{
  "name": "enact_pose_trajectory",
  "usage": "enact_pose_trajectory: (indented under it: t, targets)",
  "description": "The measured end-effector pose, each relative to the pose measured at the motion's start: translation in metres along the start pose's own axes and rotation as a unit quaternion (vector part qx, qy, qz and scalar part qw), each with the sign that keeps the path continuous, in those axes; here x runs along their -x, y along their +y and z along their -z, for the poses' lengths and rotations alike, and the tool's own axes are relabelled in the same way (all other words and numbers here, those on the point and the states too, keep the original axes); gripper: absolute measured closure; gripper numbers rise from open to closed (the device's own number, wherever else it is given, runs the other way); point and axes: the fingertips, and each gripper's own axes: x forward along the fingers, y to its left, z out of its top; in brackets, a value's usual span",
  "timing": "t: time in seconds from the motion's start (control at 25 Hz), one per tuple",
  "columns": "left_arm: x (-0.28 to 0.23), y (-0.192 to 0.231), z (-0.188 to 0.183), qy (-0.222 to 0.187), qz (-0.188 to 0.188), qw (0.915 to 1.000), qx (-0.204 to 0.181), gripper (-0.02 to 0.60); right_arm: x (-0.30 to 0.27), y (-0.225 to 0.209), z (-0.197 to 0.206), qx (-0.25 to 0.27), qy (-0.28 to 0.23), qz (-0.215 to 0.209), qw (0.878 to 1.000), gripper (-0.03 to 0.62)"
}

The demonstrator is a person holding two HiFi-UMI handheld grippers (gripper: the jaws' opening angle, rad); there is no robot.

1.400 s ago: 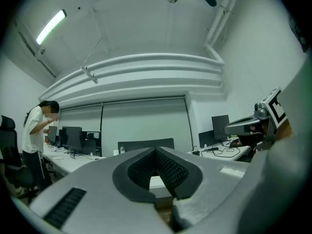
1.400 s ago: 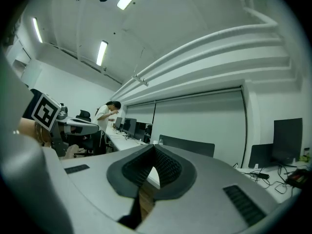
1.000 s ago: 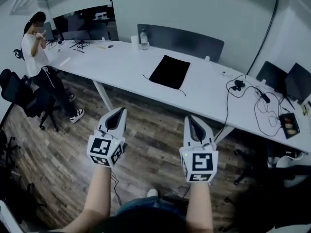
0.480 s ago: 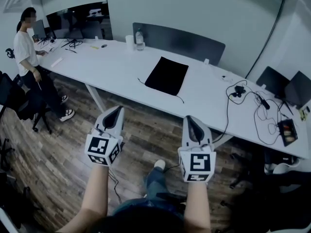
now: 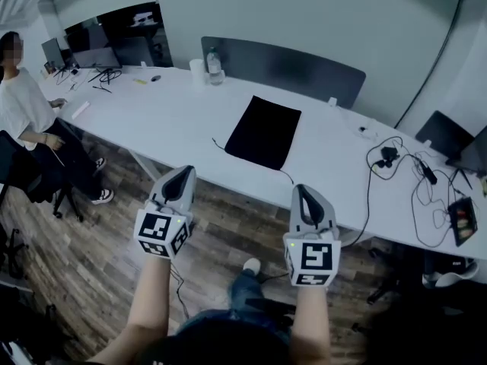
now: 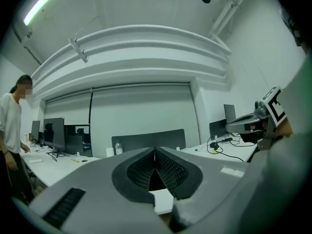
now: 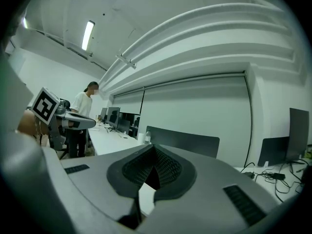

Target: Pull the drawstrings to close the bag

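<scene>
While hanging short of the near edge of the long white desk (image 5: pixel 152 120), clenched tight on nothing: left gripper (image 5: pixel 185 175) and right gripper (image 5: pixel 304 193) alike. Ahead, well apart, somewhat nearer the right one: flat black fabric drawstring bag (image 5: pixel 263 131), lying mid-desk. Long axis from near edge to far edge, slightly slanted. Mouth probably toward the near edge, judging by thin dark drawstrings (image 5: pixel 286 176) trailing off both near corners.

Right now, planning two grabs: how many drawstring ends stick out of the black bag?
2. One drawstring end trails from the black bag's near-left corner; the other trails from its near-right corner. Any more would be hidden underneath.
</scene>
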Motion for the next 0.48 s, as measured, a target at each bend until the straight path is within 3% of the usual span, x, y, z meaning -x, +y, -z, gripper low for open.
enact_pose_trajectory:
  t: [0.48]
  targets:
    - [-0.144, 0.042, 0.022, 0.03, 0.013, 0.9994, 0.01, 0.581, -0.12, -0.067, 0.025, -0.006, 0.029, 0.016, 0.999, 0.6]
